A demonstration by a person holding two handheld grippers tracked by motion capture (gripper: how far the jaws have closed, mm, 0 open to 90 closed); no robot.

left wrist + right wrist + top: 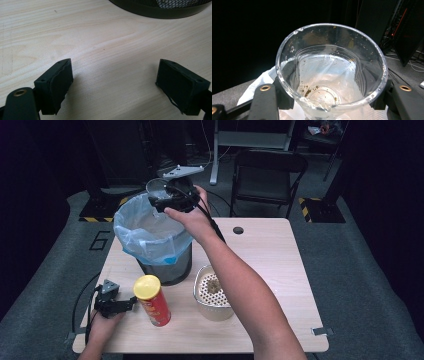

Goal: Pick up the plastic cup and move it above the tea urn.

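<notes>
High view shows me a pale wood-grain surface in a dark room, a folding chair beyond the mesh bin with its blue liner. My right hand-held gripper is clamped on a clear, crumb-flecked plastic cup above the bin. My left hand-held gripper, jaws apart, rests near the bin's base.

The cup is clear plastic, flecked with brown crumbs at its bottom. The bin is dark mesh, lined with a pale blue bag. The can is red with a yellow lid. The strainer is silver metal, dotted with holes, with brownish bits inside. The table is light wood grain. Both grippers, right and left, are black, with grey plates on top.
</notes>
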